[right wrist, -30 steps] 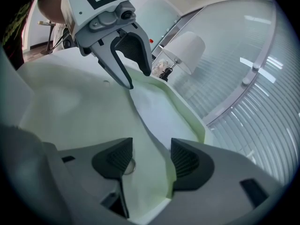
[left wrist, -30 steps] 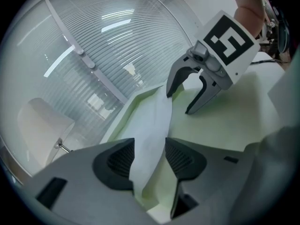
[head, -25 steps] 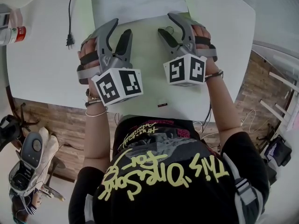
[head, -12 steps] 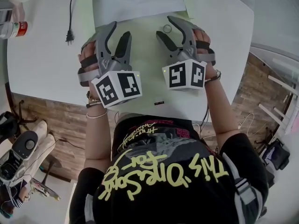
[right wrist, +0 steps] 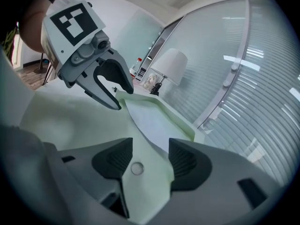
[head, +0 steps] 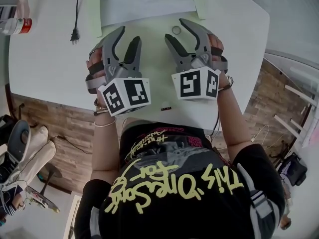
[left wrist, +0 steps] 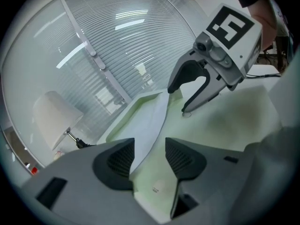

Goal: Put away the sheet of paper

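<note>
White sheet of paper [head: 144, 1] lying flat, unfolded, on pale green mat [head: 149, 36], table's far side.

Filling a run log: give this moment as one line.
left tongs: open, empty | right tongs: open, empty | paper: on folder, ungrasped

left gripper [head: 123, 40], right gripper [head: 182, 30] side by side, agape

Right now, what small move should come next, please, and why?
Probably ease the left hand-held gripper forward to the white sheet's near edge and close on it: both it and the right hand-held gripper stand open and empty, just short of the sheet lying on the green folder.
</note>
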Tool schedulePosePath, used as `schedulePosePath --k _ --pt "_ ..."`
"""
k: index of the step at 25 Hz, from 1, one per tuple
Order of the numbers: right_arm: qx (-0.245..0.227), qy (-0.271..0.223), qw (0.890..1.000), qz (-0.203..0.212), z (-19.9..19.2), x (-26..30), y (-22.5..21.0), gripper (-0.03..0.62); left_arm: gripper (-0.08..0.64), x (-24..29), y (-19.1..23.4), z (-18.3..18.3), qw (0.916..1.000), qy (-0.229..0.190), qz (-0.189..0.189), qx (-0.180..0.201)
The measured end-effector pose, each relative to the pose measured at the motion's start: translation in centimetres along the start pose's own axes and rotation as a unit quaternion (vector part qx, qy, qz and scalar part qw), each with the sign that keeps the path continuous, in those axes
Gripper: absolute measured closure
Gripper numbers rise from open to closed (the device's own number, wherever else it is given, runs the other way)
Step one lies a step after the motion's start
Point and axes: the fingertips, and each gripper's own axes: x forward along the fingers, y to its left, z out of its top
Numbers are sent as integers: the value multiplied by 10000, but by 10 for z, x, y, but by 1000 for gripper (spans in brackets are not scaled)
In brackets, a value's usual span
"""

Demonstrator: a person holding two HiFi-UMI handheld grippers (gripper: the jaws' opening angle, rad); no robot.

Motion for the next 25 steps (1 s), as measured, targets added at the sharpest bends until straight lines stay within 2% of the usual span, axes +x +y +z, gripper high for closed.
schedulePosePath --k 9,15,25 --pt "326 -218 9992 -30 8 -11 -6 350 364 -8 0 4 9990 -151 147 -387" --pt "629 -360 9974 -56 11 -19 -9 351 365 -11 -6 2 9986 -142 209 -462" --pt "1214 -683 9902 -15 32 -24 -6 353 365 -29 -1 4 9901 -551 257 -1265"
